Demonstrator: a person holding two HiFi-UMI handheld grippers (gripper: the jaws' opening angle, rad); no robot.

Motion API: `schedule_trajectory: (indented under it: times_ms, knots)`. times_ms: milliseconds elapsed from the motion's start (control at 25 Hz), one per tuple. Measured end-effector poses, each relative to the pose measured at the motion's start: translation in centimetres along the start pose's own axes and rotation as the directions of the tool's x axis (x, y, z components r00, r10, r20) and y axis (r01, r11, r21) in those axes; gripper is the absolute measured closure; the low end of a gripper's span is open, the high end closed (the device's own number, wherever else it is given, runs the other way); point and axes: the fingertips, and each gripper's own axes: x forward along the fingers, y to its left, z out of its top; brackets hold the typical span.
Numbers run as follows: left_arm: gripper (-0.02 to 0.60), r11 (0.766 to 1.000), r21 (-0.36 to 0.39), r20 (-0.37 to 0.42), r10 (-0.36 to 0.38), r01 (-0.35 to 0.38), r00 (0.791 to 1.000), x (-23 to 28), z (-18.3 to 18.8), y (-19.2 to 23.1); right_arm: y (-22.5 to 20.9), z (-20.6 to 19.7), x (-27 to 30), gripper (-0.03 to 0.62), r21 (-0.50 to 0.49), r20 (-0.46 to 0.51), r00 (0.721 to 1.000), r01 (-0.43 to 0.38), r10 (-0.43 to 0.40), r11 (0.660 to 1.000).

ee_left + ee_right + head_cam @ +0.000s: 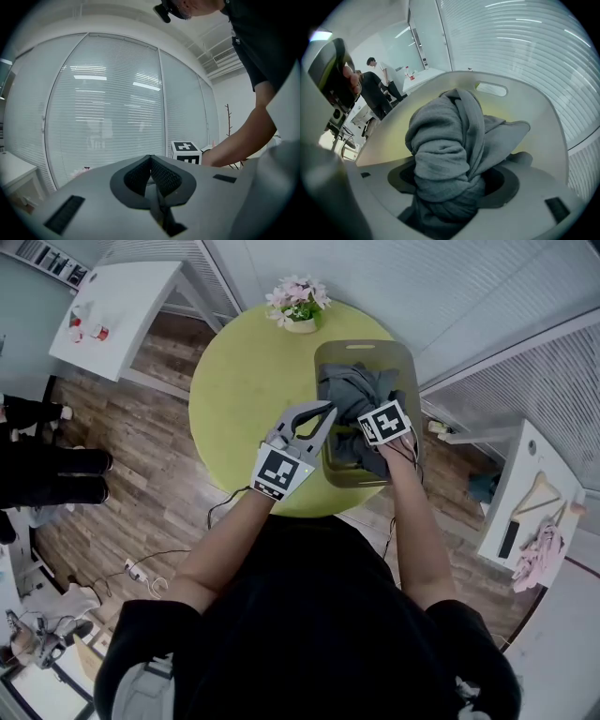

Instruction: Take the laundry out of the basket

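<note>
One round green tabletop (239, 381) on a wood floor (141, 474), blinds (422, 287) behind.
Grey basket (406, 367) sits on it holding grey laundry (354, 390); right gripper (450, 187) fingers (508, 180) clamp a bunch of it, left gripper (323, 418) fingers (166, 178) pressed together, empty, beside the basket.

Your head camera looks steeply down past your arms onto the round table (239, 390) and the basket (366, 345). The camera on your left gripper (328, 411) faces almost level toward the window blinds (108, 117). All it shares with the head view is your forearm and the marker cube (186, 151) of your right gripper (450, 185). That gripper's camera sits close, angled down into the basket at the grey garment (445, 150) — both also seen from your head.
</note>
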Motion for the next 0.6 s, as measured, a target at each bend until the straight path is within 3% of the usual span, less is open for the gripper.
schedule_trajectory:
  times_ms: [600]
  knots:
    - [0.572, 0.997, 0.020, 0.032, 0.075, -0.076, 0.997, -3.6, 2.3, -1.0, 1.8, 1.9, -6.5, 0.244, -0.086, 0.059, 0.998, 0.017, -0.012, 0.996]
